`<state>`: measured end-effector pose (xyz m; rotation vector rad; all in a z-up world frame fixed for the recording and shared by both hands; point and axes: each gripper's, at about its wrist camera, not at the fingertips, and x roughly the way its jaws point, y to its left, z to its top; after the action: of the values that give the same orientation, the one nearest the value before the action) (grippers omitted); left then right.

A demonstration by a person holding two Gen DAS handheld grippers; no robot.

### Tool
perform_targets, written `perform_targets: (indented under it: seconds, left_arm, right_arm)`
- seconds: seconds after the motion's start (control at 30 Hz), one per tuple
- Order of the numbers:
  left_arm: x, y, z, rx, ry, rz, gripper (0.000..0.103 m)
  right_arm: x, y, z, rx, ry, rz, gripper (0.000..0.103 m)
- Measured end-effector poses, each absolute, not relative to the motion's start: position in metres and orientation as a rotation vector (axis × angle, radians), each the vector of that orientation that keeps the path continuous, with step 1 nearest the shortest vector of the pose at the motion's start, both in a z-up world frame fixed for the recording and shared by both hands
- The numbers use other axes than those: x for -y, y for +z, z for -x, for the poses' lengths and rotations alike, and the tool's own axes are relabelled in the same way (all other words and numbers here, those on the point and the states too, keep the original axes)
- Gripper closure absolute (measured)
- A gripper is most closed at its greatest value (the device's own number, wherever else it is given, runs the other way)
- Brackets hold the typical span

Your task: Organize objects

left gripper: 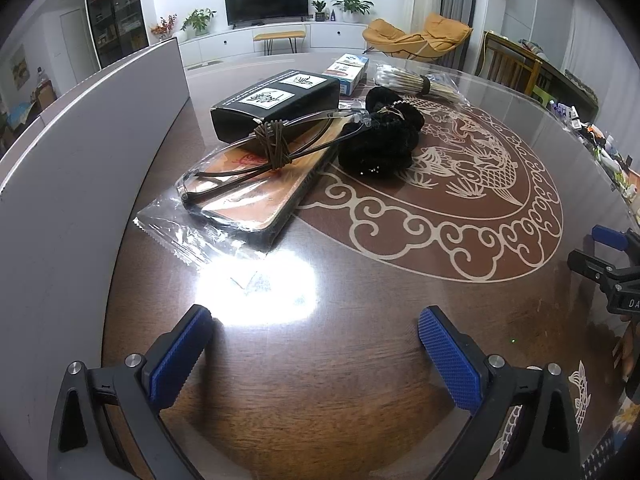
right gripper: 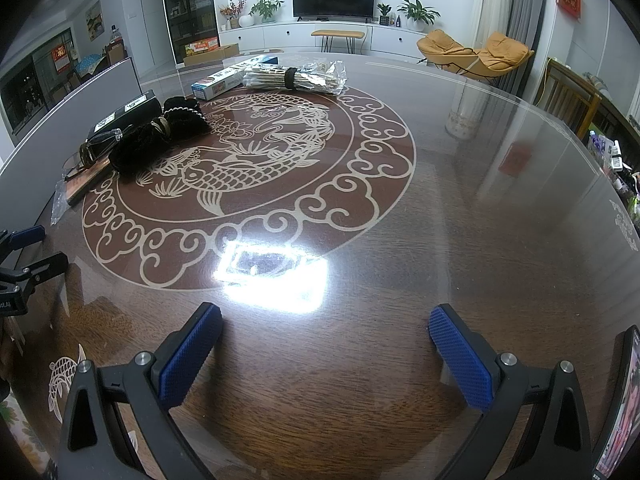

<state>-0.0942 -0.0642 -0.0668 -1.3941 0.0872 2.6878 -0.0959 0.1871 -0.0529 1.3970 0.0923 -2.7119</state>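
Your left gripper hovers low over the glass-topped table with its blue-padded fingers spread wide and nothing between them. Your right gripper is the same: fingers wide apart, empty, over bare table with a bright lamp reflection just ahead of it.

The things to organize sit in a loose cluster ahead of your left gripper, on the far left side as your right camera sees it. Nearest you is a clear plastic bag lying flat; inside it is a thin, flat reddish-brown item, though what it is cannot be told. A pair of glasses rests on top of that bag, its folded arms bound with a brown elastic hair tie. Behind the glasses stands a black box with white labels on its lid; it is closed, so its contents are hidden. A black scrunchie lies just beside the box, touching the front end of the glasses, on the edge of the fish medallion printed under the glass.

Farther back, a blue and white carton lies closed, and next to it a second clear bag holds a bundle of cotton swabs bound by a dark band.

A grey panel runs along the table's left edge.
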Motion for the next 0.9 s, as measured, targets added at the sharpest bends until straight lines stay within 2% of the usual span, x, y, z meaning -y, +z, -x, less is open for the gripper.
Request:
perform_targets:
  seconds: [0.1,0.27,0.3,0.33,0.37,0.43,0.5,0.57,0.63,0.67,0.9]
  left_arm:
    - [0.064,-0.066,0.094,-0.086,2.688,1.395,0.000]
    - [0.064,-0.066,0.094,-0.086,2.687,1.395,0.000]
    - [0.064,-0.066,0.094,-0.086,2.687,1.395,0.000]
    - [0.064,-0.066,0.094,-0.086,2.687,1.395,0.000]
    - [0.064,-0.066,0.094,-0.086,2.687,1.395,0.000]
    - [0.064,-0.066,0.094,-0.086,2.687,1.395,0.000]
    - [0.064,-0.066,0.094,-0.086,2.687,1.394,0.000]
    - [0.063,-0.065,0.095,-0.087,2.687,1.394,0.000]
    - [0.063,-0.064,0.095,-0.087,2.687,1.394,0.000]
    - [0.063,-0.064,0.095,-0.087,2.687,1.394,0.000]
    - [0.061,-0.066,0.094,-0.087,2.687,1.394,0.000]
  right_arm:
    - [-0.177,-0.048,0.131,-0.005,-2.629,-1.541,0.001]
    - [-0.127,-0.017,0.193,0.283,-2.518,-1.473,0.004]
    - [-0.109,-0.017,0.211,0.341,-2.468,-1.485,0.010]
    - [-0.099,-0.018,0.221,0.381,-2.436,-1.495,0.021]
    - [-0.088,-0.020,0.230,0.411,-2.414,-1.509,0.025]
    - [-0.067,-0.027,0.248,0.433,-2.415,-1.544,0.027]
    - [-0.055,-0.036,0.257,0.400,-2.406,-1.578,0.030]
    - [-0.048,-0.033,0.253,0.297,-2.417,-1.540,0.044]
    - [-0.048,-0.031,0.242,0.188,-2.390,-1.525,0.067]
    - [-0.050,-0.029,0.237,0.147,-2.409,-1.510,0.070]
    - [-0.124,-0.014,0.177,-0.120,-2.519,-1.532,0.070]
